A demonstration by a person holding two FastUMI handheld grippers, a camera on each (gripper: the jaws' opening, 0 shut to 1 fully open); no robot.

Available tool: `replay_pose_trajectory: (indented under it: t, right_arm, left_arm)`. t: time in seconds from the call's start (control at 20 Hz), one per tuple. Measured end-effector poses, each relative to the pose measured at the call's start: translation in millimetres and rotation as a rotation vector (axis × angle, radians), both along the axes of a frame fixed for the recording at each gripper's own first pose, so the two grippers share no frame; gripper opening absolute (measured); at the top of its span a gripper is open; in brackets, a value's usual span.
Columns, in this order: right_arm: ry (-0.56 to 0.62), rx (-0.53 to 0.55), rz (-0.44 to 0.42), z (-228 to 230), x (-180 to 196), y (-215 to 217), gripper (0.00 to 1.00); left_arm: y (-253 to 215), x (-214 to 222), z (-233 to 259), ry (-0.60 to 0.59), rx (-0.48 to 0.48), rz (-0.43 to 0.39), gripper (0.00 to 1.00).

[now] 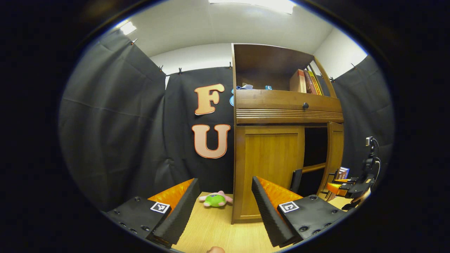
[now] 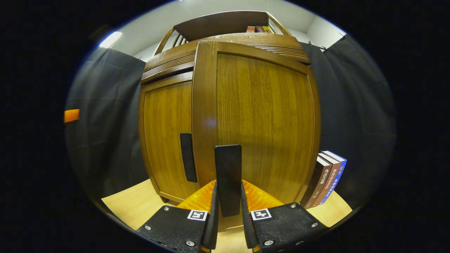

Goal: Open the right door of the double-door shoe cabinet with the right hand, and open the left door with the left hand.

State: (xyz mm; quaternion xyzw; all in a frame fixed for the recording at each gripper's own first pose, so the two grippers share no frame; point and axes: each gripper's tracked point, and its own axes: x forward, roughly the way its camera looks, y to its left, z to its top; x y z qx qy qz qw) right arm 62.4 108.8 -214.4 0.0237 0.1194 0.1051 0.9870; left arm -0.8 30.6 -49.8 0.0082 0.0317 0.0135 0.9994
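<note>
The wooden shoe cabinet (image 1: 288,105) stands on the table. Its left door (image 1: 269,165) is closed, with a dark vertical handle (image 1: 296,181) at its inner edge. The right door (image 1: 335,154) is swung outward, showing a dark interior. In the left gripper view my left gripper (image 1: 223,207) is open, in front of the cabinet's left side and apart from it; the right gripper (image 1: 346,188) shows far right at the open door. In the right gripper view my right gripper (image 2: 228,207) is shut on the right door's handle (image 2: 228,175), with the left door (image 2: 165,140) set back behind.
A green and pink plush toy (image 1: 215,199) lies on the table (image 1: 211,228) left of the cabinet. Books (image 2: 325,179) lean beside the cabinet's right side. More books (image 1: 305,81) stand on the upper shelf. A drawer knob (image 1: 305,105) sits above the doors.
</note>
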Motion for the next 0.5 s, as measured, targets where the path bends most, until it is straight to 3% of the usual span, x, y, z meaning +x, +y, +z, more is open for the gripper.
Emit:
replay_pose_trajectory:
  t: [0.4,0.45,0.5]
  right_arm:
    - [-0.005,-0.002,0.005,5,-38,-32,0.31]
    - [-0.007,-0.003,0.003,5,-43,-39,0.22]
    - [-0.009,-0.005,-0.003,5,-47,-43,0.30]
  left_arm:
    - [-4,-2,0,0.003,0.009,-0.039,0.99]
    - [-5,-3,1,0.003,0.007,-0.043,0.99]
    - [-6,-3,0,0.004,0.003,-0.049,0.98]
